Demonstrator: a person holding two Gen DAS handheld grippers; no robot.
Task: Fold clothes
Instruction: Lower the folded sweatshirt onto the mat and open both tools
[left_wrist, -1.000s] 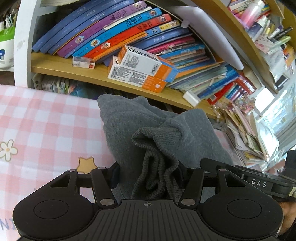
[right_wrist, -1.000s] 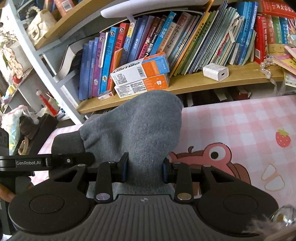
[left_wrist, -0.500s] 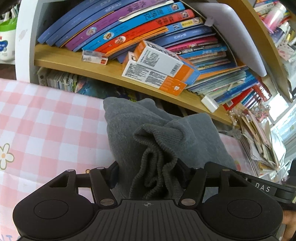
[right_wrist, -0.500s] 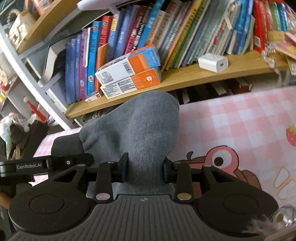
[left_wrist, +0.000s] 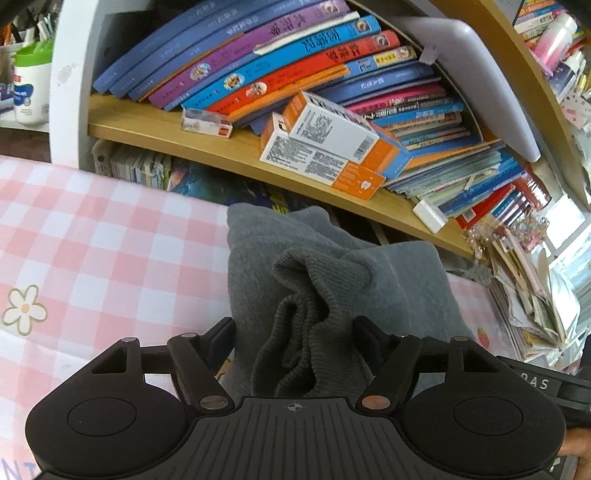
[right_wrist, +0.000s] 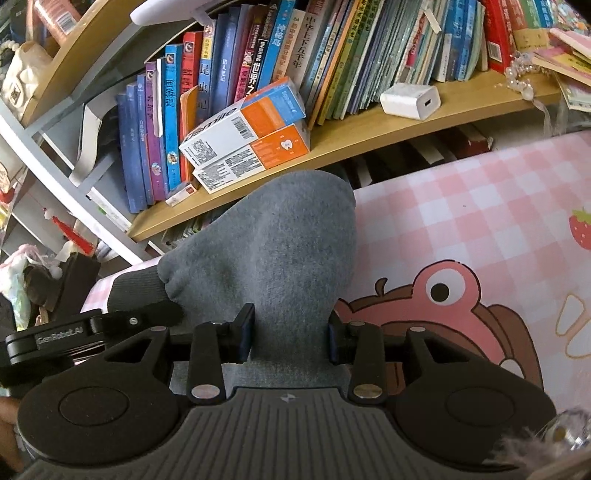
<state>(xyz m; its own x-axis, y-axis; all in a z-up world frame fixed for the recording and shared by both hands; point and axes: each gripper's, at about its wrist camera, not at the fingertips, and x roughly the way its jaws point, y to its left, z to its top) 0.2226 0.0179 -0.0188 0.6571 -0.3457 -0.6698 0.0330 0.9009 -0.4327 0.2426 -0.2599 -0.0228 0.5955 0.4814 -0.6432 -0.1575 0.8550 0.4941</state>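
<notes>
Crowded wooden bookshelves (left_wrist: 207, 147) packed with leaning colourful books are seen behind a pink-and-white checked cloth with cartoon prints (left_wrist: 92, 251) that covers the work surface. A soft grey knitted garment with a ribbed cuff (left_wrist: 332, 280) is held up off the checked cloth near its far edge, in front of the shelf where two orange-and-white cardboard boxes (right_wrist: 247, 136) lie stacked. Compared with a second ago, the shelf and boxes have slid lower and nearer in both wrist views, so both grippers are judged to have been carried forward and slightly upward together, while the grip on the fabric has not altered. This is read as the garment being carried or swung over toward the far edge in the course of a fold; how many folds it already carries cannot be told. The left gripper (left_wrist: 299, 339) is clamped on a bunched ribbed cuff and the thicker fabric behind it, its jaws closed only as far as the wad allows. The right gripper (right_wrist: 291, 332) is likewise pinched on a smooth fold of the same garment (right_wrist: 280, 236), held level and just beside the left one.
</notes>
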